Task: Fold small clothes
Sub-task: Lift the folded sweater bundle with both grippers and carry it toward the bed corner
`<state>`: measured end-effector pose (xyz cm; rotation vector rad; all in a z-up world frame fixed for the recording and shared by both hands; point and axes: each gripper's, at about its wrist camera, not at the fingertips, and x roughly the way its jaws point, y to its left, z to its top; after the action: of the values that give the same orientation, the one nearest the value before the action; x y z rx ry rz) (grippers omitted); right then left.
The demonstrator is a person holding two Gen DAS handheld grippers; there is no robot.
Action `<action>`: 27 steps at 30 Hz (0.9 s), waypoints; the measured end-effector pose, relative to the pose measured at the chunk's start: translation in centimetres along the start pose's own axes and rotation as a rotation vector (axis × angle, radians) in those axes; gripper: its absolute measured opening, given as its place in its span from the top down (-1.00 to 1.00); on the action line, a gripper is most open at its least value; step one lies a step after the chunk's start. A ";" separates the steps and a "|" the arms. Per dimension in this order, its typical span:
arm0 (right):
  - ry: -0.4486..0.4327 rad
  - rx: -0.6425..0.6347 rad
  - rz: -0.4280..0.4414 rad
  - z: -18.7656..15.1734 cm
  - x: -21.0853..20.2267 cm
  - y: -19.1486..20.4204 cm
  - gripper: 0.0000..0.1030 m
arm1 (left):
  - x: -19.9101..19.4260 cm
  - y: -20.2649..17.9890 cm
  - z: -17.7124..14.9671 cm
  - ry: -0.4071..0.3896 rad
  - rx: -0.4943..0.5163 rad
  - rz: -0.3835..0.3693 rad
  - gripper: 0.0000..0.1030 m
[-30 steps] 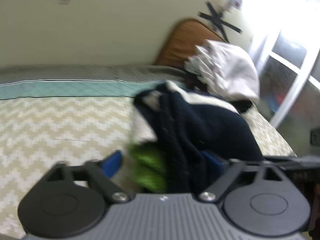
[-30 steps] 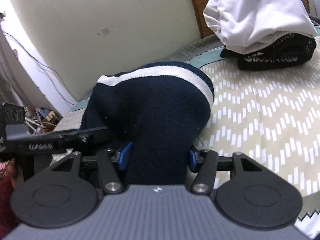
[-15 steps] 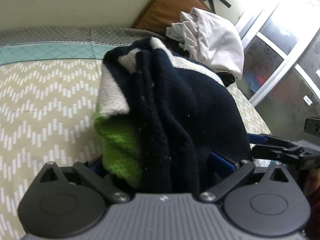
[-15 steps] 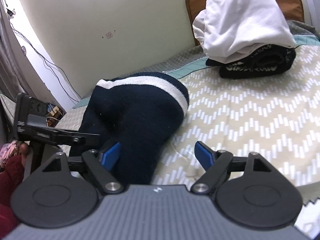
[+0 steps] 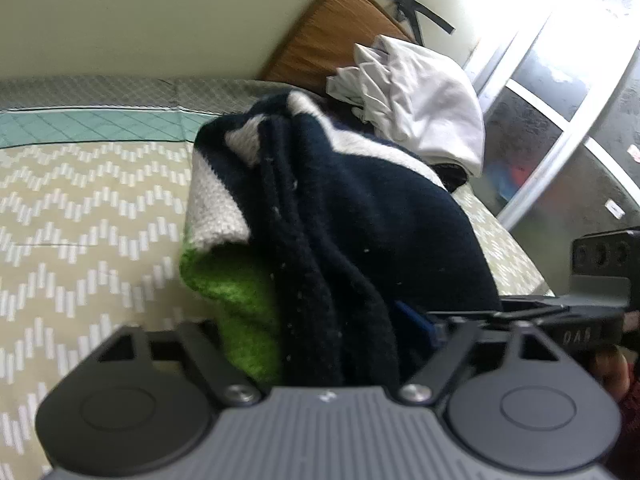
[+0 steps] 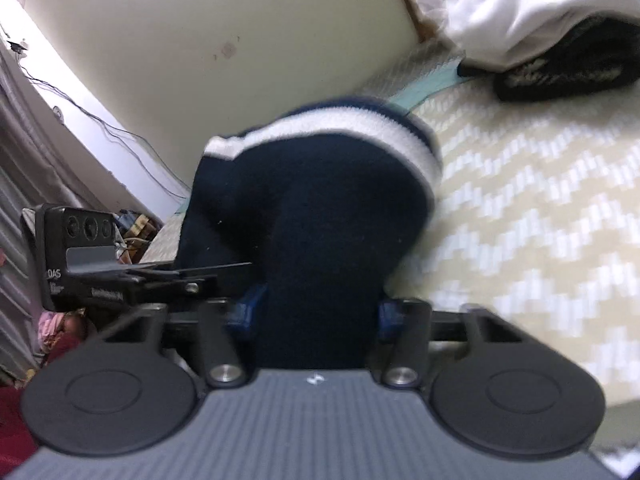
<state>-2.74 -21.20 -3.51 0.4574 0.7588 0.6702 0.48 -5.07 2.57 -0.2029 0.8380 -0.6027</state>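
A small navy knit garment [image 5: 360, 216] with a white stripe and a green part [image 5: 244, 300] is bunched on the chevron bedspread [image 5: 80, 208]. My left gripper [image 5: 320, 332] is shut on its near end; the cloth hides the fingertips. In the right wrist view the same navy garment [image 6: 320, 216] fills the jaws of my right gripper [image 6: 316, 312], which is shut on it. The two grippers sit close together, side on to each other: the left one shows in the right wrist view [image 6: 120, 276], the right one in the left wrist view [image 5: 560, 316].
A pile of white cloth [image 5: 420, 100] over a black patterned garment [image 6: 568, 72] lies at the bed's head by a brown headboard [image 5: 332, 36]. A wall runs along the bed's far side. A window [image 5: 560, 120] is at the right. Cables [image 6: 100, 120] hang on the wall.
My right gripper was shut on the garment, opened half a second ago, and has closed on it again. The left gripper moved in and closed on the garment's near end.
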 end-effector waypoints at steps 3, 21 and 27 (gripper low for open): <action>-0.008 -0.063 -0.037 0.7 -0.1 2.2 0.09 | -1.2 1.1 0.7 -0.003 -0.063 -0.046 -0.06; -0.082 -0.479 0.219 13.5 10.1 25.9 0.18 | -25.2 11.3 7.8 -0.479 -0.087 0.234 -0.04; -0.103 -0.563 0.318 17.4 18.6 33.5 0.18 | -30.3 17.4 11.1 -0.572 -0.116 0.425 -0.04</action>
<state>7.49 12.90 18.96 0.0914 0.3733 1.1073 0.45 25.91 22.24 -0.2767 0.3402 -0.0796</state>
